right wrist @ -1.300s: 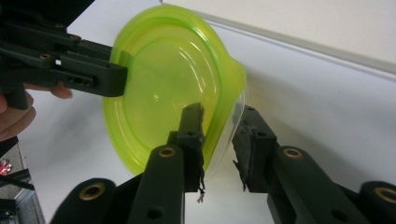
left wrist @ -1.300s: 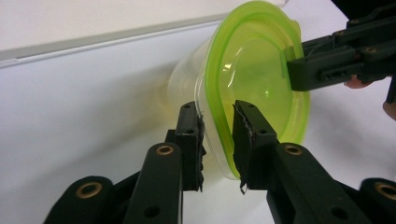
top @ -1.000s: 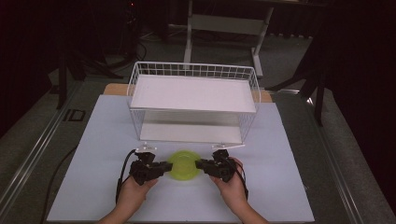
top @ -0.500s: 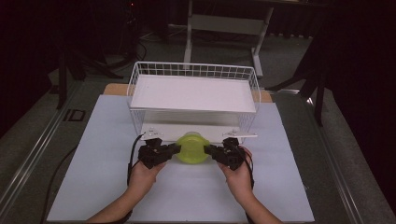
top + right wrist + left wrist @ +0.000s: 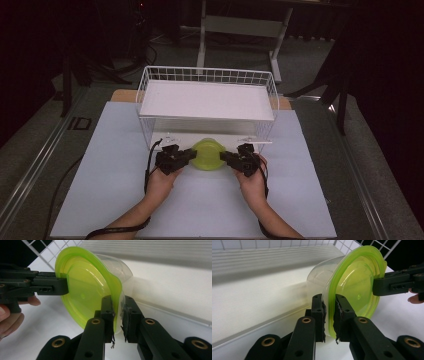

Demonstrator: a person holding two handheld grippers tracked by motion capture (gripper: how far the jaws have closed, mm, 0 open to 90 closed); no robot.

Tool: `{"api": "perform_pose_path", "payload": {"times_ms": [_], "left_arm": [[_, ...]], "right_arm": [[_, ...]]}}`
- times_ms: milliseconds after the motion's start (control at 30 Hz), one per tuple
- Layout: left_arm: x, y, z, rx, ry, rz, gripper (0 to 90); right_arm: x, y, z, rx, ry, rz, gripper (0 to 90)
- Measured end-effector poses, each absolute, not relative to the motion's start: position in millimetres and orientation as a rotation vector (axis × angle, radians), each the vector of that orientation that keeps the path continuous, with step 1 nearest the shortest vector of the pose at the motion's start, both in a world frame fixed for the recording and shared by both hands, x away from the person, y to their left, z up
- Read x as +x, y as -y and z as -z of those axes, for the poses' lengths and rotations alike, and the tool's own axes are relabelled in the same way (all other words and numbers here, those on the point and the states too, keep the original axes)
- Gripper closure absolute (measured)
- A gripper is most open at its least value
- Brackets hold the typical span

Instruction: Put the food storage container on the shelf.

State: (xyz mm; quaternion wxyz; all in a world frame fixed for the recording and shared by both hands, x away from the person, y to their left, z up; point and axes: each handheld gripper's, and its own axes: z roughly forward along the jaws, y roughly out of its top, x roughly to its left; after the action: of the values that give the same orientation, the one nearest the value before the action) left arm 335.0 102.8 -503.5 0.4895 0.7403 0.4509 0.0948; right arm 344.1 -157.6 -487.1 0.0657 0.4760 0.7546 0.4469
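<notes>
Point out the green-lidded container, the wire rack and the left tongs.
green-lidded container (image 5: 208, 155): high view, middle of the green lid.
wire rack (image 5: 208, 75): high view, back wall of the wire mesh.
left tongs (image 5: 329, 315): left gripper view, midway between the tips, clamped on the lid's rim.

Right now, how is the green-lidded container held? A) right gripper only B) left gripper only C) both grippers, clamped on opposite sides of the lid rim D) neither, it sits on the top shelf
C: the left gripper and right gripper each pinch the container's lid rim, from opposite sides.
</notes>
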Motion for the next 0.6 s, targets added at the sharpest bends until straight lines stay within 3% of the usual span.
{"api": "perform_pose_path", "payload": {"times_ms": [367, 600], "left_arm": [[352, -99, 511, 1.754, -1.106, -0.187, 79.8], [356, -99, 512, 1.751, -1.049, -0.226, 77.1]], "right_arm": [[360, 160, 493, 1.450, -2.242, -1.338, 79.9], [365, 161, 491, 1.419, -2.201, -1.360, 77.7]]}}
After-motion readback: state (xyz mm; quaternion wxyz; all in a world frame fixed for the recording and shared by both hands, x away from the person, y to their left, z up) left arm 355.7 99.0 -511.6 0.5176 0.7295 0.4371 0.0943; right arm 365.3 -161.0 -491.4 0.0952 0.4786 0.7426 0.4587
